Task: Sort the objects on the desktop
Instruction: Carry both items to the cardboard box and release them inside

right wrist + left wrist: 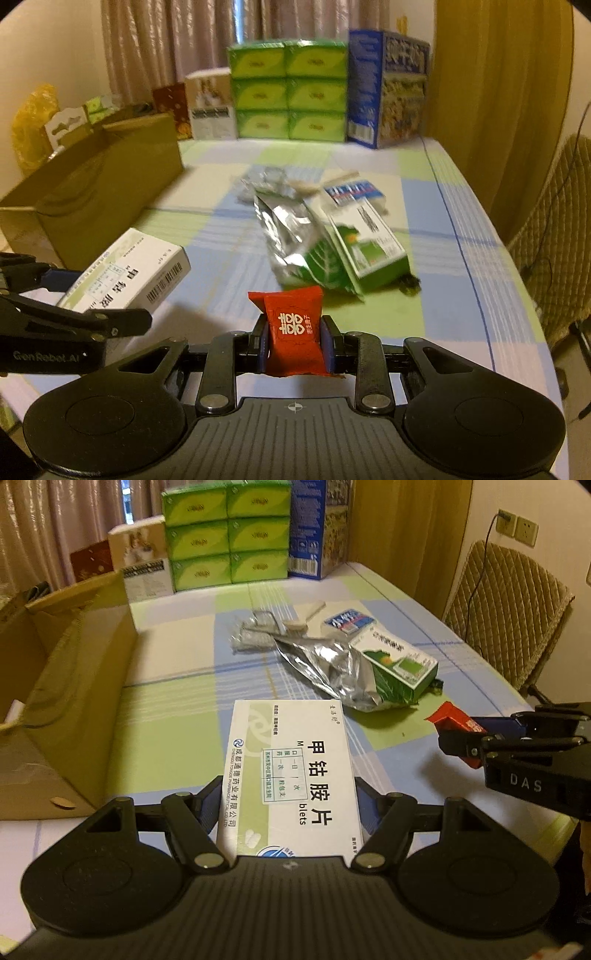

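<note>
Left hand-held gripper [288, 801] clamping white medicine box [291, 775], right hand-held gripper [295, 343] pinching red candy packet [295, 328]

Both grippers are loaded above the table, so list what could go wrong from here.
1. The left gripper grips the white medicine box at its near end only; the long overhang could tip and slip out.
2. The right gripper pinches a soft red candy packet, which may squirm free.
3. The grippers are close together; both heading for the cardboard box could collide.
</note>
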A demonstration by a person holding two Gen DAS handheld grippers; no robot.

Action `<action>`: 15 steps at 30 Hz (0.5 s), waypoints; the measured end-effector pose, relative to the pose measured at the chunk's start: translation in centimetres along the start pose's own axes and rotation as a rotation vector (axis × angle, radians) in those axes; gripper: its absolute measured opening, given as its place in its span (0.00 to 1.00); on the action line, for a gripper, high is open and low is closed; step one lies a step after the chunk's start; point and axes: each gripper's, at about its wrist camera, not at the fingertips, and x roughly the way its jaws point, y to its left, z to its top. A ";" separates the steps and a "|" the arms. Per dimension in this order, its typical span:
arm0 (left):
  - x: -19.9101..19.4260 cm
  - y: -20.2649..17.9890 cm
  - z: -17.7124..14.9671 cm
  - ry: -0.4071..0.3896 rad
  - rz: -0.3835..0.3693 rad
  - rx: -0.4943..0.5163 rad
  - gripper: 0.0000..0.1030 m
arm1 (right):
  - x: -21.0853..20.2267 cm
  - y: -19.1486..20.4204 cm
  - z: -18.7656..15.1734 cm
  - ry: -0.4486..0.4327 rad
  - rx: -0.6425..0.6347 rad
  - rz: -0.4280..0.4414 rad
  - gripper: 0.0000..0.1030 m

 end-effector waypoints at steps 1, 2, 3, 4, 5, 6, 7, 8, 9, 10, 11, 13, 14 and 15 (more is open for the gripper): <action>-0.6 0.2 0.1 -0.007 0.005 -0.003 0.65 | -0.4 0.4 0.4 -0.009 -0.006 0.006 0.24; -1.3 0.4 0.1 -0.016 0.010 -0.006 0.65 | -0.9 0.8 0.8 -0.020 -0.012 0.014 0.24; -1.8 0.6 0.2 -0.022 0.016 -0.007 0.65 | -1.2 1.2 1.1 -0.027 -0.017 0.020 0.24; -2.6 0.8 0.2 -0.032 0.025 -0.009 0.65 | -1.5 1.7 1.5 -0.034 -0.024 0.026 0.24; -3.1 1.1 0.3 -0.040 0.032 -0.012 0.65 | -1.9 2.2 1.8 -0.043 -0.033 0.032 0.24; -3.8 1.4 0.3 -0.049 0.039 -0.016 0.65 | -2.1 2.6 2.1 -0.049 -0.039 0.037 0.24; -4.3 1.7 0.3 -0.057 0.047 -0.020 0.65 | -2.4 3.0 2.4 -0.057 -0.046 0.043 0.24; -4.9 2.0 0.3 -0.063 0.054 -0.023 0.65 | -2.6 3.4 2.7 -0.064 -0.052 0.050 0.24; -5.4 2.4 0.4 -0.070 0.061 -0.026 0.65 | -2.9 3.8 3.0 -0.071 -0.056 0.056 0.24; -6.0 2.8 0.4 -0.077 0.070 -0.028 0.65 | -3.1 4.3 3.3 -0.077 -0.062 0.063 0.24; -6.5 3.2 0.3 -0.084 0.079 -0.032 0.65 | -3.3 4.7 3.5 -0.083 -0.067 0.071 0.24; -7.4 4.0 0.3 -0.095 0.093 -0.041 0.65 | -3.6 5.6 3.9 -0.091 -0.077 0.083 0.24; -7.8 4.4 0.2 -0.100 0.100 -0.043 0.65 | -3.7 6.2 4.1 -0.095 -0.082 0.092 0.24; -8.3 4.8 0.2 -0.104 0.108 -0.046 0.65 | -3.8 6.6 4.2 -0.097 -0.087 0.099 0.24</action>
